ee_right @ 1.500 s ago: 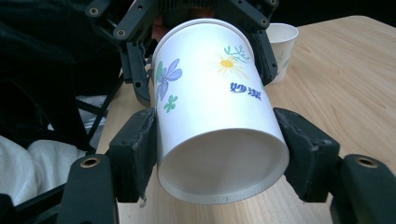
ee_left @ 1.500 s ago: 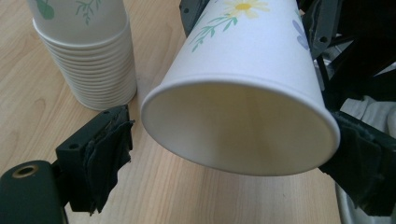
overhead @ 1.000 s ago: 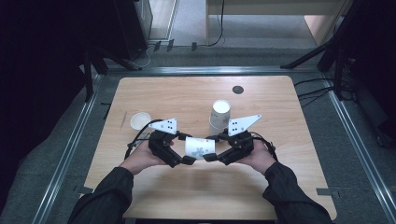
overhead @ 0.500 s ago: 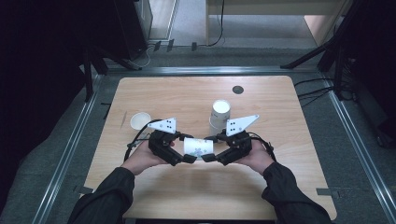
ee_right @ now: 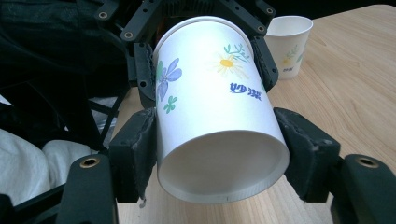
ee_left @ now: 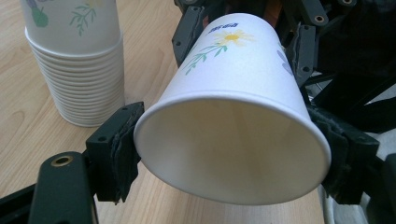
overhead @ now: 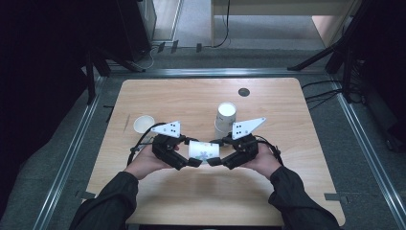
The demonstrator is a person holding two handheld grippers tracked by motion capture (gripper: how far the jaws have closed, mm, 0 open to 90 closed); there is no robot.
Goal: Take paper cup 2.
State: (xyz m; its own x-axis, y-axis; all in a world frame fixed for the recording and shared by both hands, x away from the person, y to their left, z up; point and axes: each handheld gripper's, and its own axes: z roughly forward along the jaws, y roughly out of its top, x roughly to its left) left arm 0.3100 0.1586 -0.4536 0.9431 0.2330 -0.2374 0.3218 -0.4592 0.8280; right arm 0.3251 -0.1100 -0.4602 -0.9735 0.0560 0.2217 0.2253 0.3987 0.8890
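Observation:
A white paper cup with flower print (overhead: 203,150) lies on its side in the air just above the table's middle, held from both ends. My left gripper (overhead: 191,161) is shut on its rim end; in the left gripper view the open mouth (ee_left: 233,140) faces the camera between the two black pads (ee_left: 122,144). My right gripper (overhead: 216,161) is shut on the base end, and in the right gripper view the cup's recessed bottom (ee_right: 222,163) faces the camera between the pads (ee_right: 136,149). Each view shows the other gripper's jaws clamped farther along the cup.
A tall stack of matching cups (overhead: 225,119) stands just behind the right gripper, also seen as the stack (ee_left: 74,60). A single upright cup (overhead: 143,123) stands at the left, seen as the lone cup (ee_right: 287,44). A dark round hole (overhead: 243,92) marks the wooden table (overhead: 287,191).

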